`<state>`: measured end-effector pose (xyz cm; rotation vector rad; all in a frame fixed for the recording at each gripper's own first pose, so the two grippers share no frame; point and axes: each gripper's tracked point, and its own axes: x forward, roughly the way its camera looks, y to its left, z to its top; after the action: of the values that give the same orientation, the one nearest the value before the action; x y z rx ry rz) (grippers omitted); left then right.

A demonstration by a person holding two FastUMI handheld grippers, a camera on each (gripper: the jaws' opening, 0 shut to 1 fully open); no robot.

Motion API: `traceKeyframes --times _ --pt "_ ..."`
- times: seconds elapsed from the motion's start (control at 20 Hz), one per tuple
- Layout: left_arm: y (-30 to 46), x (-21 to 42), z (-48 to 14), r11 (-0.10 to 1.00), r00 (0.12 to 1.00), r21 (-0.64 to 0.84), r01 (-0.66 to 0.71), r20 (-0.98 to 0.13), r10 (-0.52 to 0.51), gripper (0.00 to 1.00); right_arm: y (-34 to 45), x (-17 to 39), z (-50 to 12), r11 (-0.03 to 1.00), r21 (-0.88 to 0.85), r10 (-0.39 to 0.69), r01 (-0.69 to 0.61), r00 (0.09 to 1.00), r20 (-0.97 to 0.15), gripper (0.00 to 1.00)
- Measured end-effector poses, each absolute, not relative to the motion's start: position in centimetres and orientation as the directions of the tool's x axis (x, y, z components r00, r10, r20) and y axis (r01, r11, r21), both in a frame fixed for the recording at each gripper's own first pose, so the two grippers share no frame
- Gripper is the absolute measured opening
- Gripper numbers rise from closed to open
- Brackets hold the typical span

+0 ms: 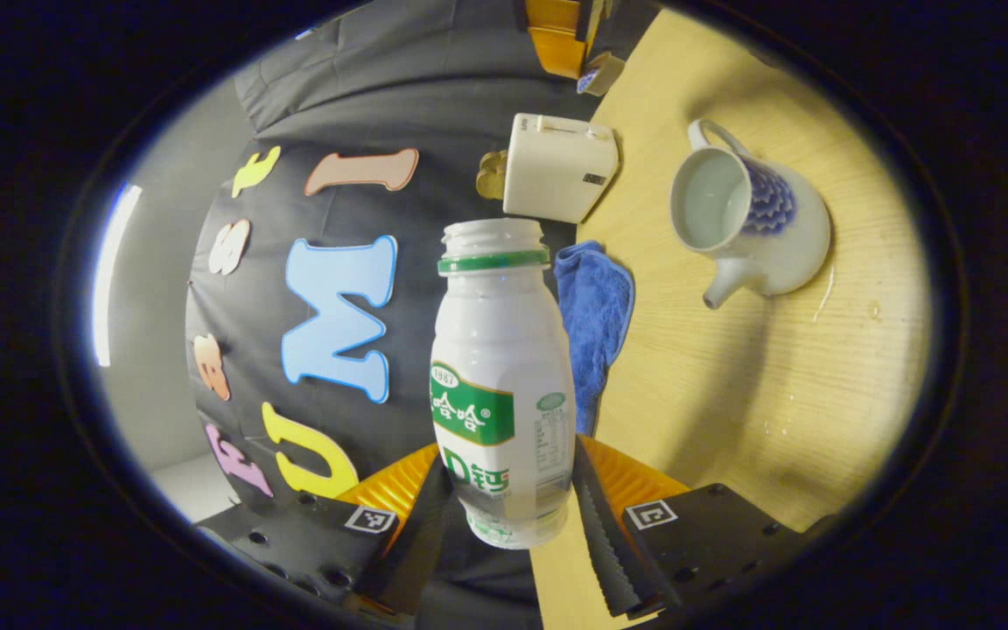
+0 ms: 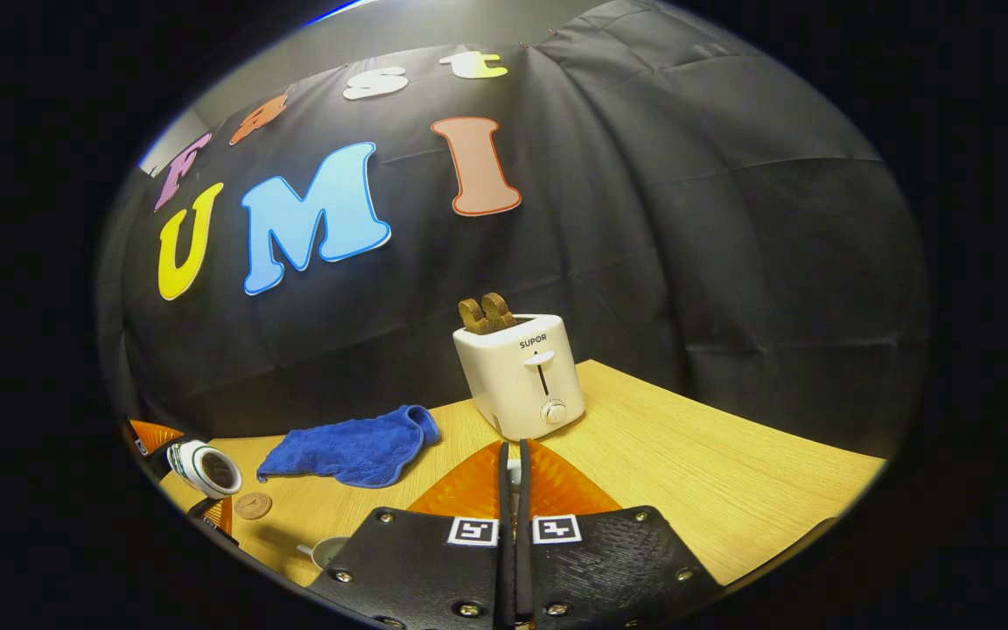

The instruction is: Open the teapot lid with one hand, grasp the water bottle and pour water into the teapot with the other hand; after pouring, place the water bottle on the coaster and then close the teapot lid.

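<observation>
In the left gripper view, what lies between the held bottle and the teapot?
In the left gripper view, a blue cloth lies beside the water bottle; then bare wooden table reaches the teapot.

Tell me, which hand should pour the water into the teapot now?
Left. Its hand-held gripper already holds the uncapped water bottle, and the teapot sits open nearby. The right hand-held gripper is pinched shut, probably on the lid.

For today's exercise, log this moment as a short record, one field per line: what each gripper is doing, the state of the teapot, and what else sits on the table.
left gripper: shut on the white plastic water bottle with green label, cap off
right gripper: fingers close together, something small and pale between them
teapot: white ceramic teapot with blue pattern, lid off
table: light wooden table
other items: blue cloth, white toaster, round brown coaster
</observation>
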<state>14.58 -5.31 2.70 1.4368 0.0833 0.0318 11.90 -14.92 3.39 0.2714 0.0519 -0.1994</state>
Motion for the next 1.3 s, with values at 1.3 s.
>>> traceKeyframes --times 1.3 --pt "-7.8 15.2 4.5 -0.202 1.0 0.979 -0.025 0.026 -0.001 0.8 -15.0 12.1 2.8 0.938 0.281 -0.183 0.204 0.978 -0.101 0.0"
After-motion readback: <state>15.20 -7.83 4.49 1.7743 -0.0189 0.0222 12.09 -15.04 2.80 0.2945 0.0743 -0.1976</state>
